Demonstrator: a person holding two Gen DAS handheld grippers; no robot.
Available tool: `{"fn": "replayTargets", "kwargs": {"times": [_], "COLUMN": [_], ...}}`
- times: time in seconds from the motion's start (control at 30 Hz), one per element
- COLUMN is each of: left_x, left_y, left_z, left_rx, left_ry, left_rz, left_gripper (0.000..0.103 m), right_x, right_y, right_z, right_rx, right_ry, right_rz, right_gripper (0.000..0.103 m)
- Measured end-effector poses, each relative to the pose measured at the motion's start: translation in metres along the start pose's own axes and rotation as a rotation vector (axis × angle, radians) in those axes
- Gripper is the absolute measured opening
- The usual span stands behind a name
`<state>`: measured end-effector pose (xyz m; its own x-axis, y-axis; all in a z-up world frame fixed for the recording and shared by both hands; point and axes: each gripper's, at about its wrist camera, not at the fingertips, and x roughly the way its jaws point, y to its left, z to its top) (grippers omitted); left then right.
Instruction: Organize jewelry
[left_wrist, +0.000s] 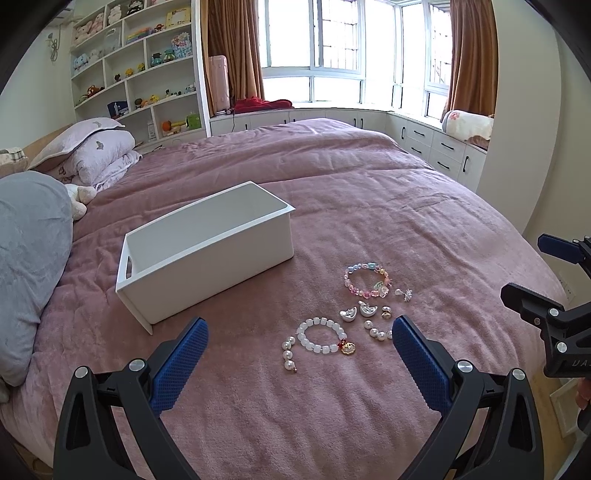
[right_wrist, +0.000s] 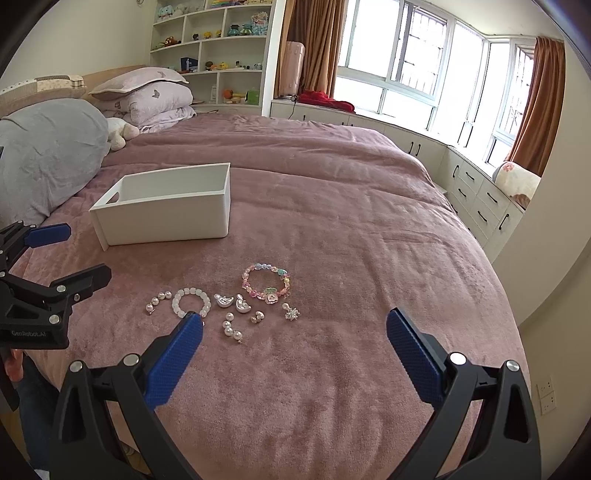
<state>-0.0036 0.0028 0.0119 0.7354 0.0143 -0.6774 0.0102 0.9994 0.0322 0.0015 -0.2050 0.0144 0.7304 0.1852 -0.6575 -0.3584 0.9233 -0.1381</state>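
Left wrist view
- Left gripper (left_wrist: 300, 332): jaws spread wide and holding nothing, poised above the bedspread (left_wrist: 369, 206) just short of the jewelry.
- White box (left_wrist: 207, 251): open-topped, no contents visible, handle slot at the near end; stands on the bedspread beyond and left of the jewelry, apart from it.
- White bead bracelet (left_wrist: 322, 335) with gold charm: nearest item, between the fingertips' line of sight.
- Pearl drop (left_wrist: 289, 355): just left of that bracelet.
- Pastel bracelet (left_wrist: 366, 280): farthest of the group, well short of the box.
- Two silver charms (left_wrist: 356, 312), side by side, in the middle of the cluster.
- Right gripper (left_wrist: 532, 275): at the right edge, jaws apart, empty. Writing on its body is cut off and unreadable.

Right wrist view
- Right gripper (right_wrist: 294, 321): fingers wide apart, gripping nothing; its left fingertip overlaps the white bead bracelet in the view, contact uncertain.
- Second pearl drop (right_wrist: 232, 328), small ring (right_wrist: 257, 316) and flower earring (right_wrist: 291, 312): loose, close together.
- Left gripper body, left edge: reads "GenRobot.AI".

Risks, as judged
- Small pieces sit close; a wide close could catch two or flick one away.
- Plush fabric may snag clasps or swallow the ring.
- Round pearls may slip from the pads on the way to the box.
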Motion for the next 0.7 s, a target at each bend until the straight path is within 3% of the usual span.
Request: {"fn": "replayTargets", "kwargs": {"times": [0.7], "left_x": [0.0078], "left_y": [0.0026], "left_z": [-0.0051], "left_rx": [0.002], "left_ry": [0.010], "left_rz": [0.005], "left_gripper": [0.101], "right_x": [0.0061], "right_y": [-0.0008], "right_z": [-0.0011], "right_rx": [0.007], "right_ry": [0.013], "right_rz": [0.005], "right_gripper": [0.099]}}
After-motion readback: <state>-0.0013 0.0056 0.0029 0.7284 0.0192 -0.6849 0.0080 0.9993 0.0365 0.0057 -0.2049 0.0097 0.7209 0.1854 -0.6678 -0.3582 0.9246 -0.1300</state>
